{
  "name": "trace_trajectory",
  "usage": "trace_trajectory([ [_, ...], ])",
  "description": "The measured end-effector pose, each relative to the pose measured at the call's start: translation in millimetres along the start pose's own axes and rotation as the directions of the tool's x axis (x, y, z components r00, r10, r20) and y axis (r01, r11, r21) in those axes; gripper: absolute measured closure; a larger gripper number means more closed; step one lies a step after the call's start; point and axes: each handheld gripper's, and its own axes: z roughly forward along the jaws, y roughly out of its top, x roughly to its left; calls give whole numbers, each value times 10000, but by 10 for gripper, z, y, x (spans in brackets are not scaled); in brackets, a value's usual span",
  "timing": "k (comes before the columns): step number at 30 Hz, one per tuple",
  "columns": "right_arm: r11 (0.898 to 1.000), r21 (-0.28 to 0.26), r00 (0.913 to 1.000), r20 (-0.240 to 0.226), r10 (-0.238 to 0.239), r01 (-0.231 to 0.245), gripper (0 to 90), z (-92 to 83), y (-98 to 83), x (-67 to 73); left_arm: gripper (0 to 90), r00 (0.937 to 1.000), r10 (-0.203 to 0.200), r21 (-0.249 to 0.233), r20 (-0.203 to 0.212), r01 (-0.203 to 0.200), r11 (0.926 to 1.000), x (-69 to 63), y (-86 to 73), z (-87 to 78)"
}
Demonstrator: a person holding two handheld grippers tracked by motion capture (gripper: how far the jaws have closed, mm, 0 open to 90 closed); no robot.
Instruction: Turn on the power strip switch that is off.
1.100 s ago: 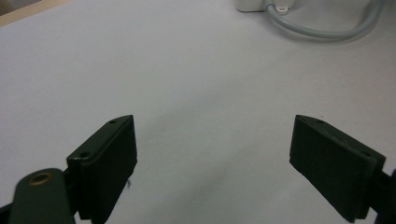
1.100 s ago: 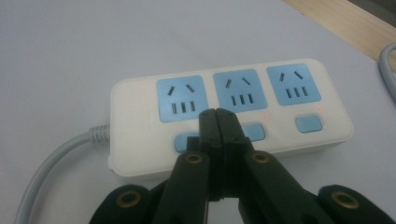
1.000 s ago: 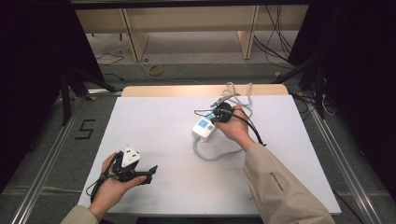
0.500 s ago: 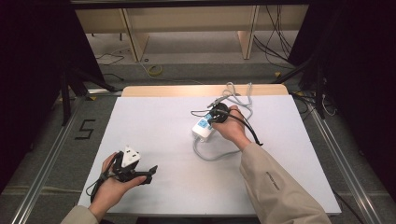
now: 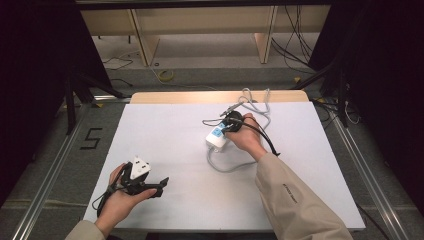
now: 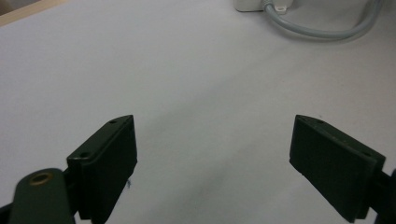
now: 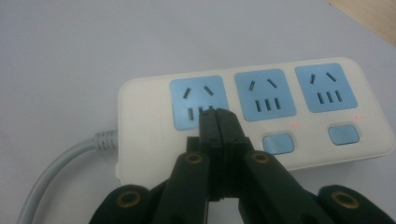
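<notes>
Right hand-held gripper (image 7: 218, 112) edged lower, clenched empty over power strip (image 7: 252, 116); left (image 6: 212, 154) released

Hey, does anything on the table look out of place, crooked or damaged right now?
Nothing stands out. The white power strip lies flat and looks intact, its grey cable looping loosely beside it. The shut right gripper is over one socket.
</notes>
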Motion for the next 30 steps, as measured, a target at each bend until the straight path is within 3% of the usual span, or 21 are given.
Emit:
trace_trajectory([
  [30,9993,368,9998,153,-111,105,900,29,12,14,145,10000,-8,4,14,8,10000,-1,2,2],
])
